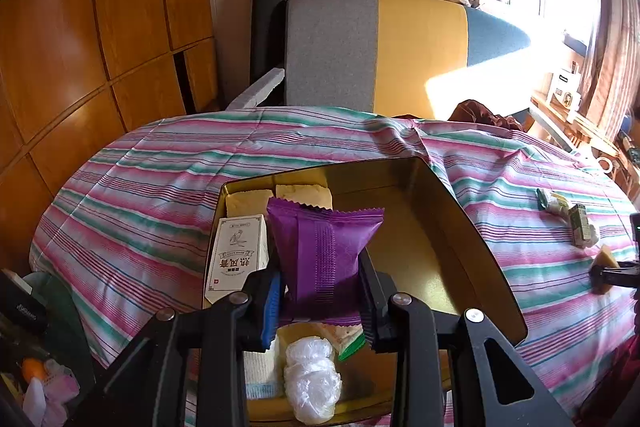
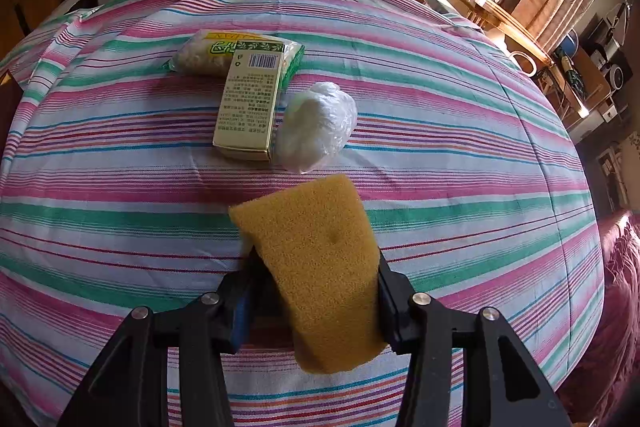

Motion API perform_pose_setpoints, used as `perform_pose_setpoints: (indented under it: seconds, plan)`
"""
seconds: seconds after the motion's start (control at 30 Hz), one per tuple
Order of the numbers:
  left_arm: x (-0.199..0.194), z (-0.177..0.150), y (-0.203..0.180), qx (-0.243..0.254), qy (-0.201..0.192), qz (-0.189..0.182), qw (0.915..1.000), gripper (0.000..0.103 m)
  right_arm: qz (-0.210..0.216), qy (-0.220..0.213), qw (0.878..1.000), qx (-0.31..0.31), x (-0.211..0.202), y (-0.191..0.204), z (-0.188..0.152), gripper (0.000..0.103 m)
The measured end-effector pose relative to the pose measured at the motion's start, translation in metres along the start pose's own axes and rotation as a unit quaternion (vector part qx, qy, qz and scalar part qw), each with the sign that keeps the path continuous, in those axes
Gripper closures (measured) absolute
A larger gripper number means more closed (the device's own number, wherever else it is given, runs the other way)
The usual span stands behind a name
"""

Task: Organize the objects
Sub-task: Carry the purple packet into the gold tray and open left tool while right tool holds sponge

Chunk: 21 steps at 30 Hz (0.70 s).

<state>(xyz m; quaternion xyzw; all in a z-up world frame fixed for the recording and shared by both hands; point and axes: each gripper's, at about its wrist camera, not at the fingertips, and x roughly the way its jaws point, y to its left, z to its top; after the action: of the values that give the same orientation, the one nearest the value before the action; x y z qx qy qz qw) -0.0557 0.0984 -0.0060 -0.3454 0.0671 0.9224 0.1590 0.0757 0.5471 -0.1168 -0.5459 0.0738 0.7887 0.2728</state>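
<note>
Purple packet [image 1: 326, 259] is clamped upright in the left claw [image 1: 320, 301] over the gold tin [image 1: 460, 223]; a yellow sponge [image 2: 320, 267] is gripped by the right claw [image 2: 316, 297] above the striped worktop [image 2: 460, 167].

I count three yellow sponges [image 1: 250, 202] total, two white boxes [image 1: 237, 255], two plastic-wrapped white bundles [image 2: 316, 126], one purple packet [image 1: 323, 254], one gold tin [image 1: 460, 223].

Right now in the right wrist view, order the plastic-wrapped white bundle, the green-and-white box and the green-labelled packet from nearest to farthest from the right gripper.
Measured from the right gripper, which is shut on the yellow sponge:
1. Plastic-wrapped white bundle, just ahead, slightly right.
2. Green-and-white box, ahead-left, beside the bundle; its near end is almost level with the bundle, so these two are close.
3. Green-labelled packet, farthest, partly under the box's far end.
</note>
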Motion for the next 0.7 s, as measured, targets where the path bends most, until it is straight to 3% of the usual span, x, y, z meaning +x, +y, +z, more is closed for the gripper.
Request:
perform_pose_setpoints:
  seconds: [0.47, 0.6, 0.7]
  plan:
    - [0.025, -0.003, -0.013, 0.007, 0.034, -0.011, 0.9993, 0.070, -0.015, -0.003, 1.000, -0.020, -0.001, 0.007, -0.001, 0.053]
    - [0.047, 0.002, -0.008, -0.027, 0.076, -0.048, 0.9956, 0.070, -0.016, -0.002, 1.000, -0.022, 0.000, 0.005, 0.001, 0.053]
    - [0.073, 0.009, -0.003, -0.063, 0.119, -0.091, 0.9867, 0.070, -0.016, -0.002, 1.000, -0.022, 0.000, 0.005, 0.001, 0.053]
